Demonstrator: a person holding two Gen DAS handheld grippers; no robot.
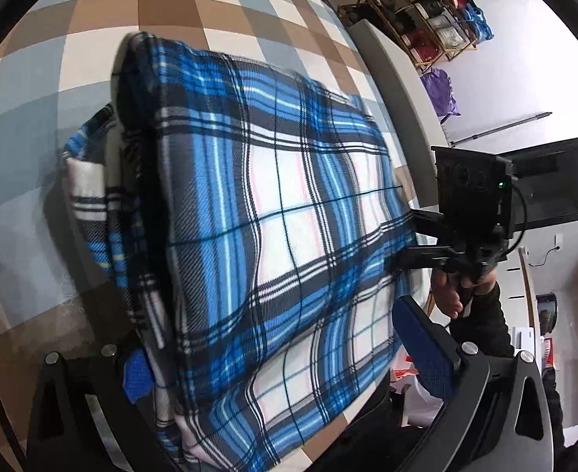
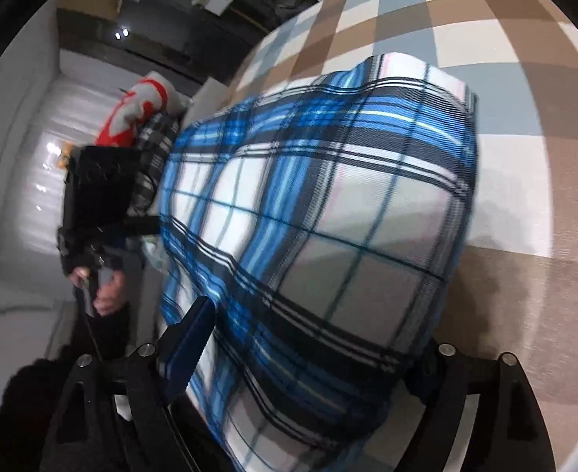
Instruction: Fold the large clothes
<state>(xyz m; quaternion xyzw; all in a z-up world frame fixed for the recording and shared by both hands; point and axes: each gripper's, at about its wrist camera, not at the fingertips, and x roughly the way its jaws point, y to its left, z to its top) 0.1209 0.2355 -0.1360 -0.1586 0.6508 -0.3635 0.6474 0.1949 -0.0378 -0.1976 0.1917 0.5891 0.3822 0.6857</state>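
Note:
A blue, white and black plaid garment (image 1: 273, 212) is held up in folded layers above a checkered brown, grey and white cloth (image 1: 92, 31). My left gripper (image 1: 281, 358) is shut on the garment's near edge, its blue pads (image 1: 426, 350) on either side of the fabric. My right gripper (image 2: 308, 354) is shut on the same garment (image 2: 328, 204), which drapes over the jaws. In the left wrist view the right gripper (image 1: 415, 236) grips the garment's right edge. In the right wrist view the left gripper's body (image 2: 96, 192) shows at the garment's left edge.
The checkered cloth (image 2: 485, 19) covers the surface under the garment. A wooden rack of shoes (image 1: 418, 15) and a purple bag (image 1: 440, 90) stand by the far wall. A red and white object (image 2: 131, 114) lies beyond the surface edge.

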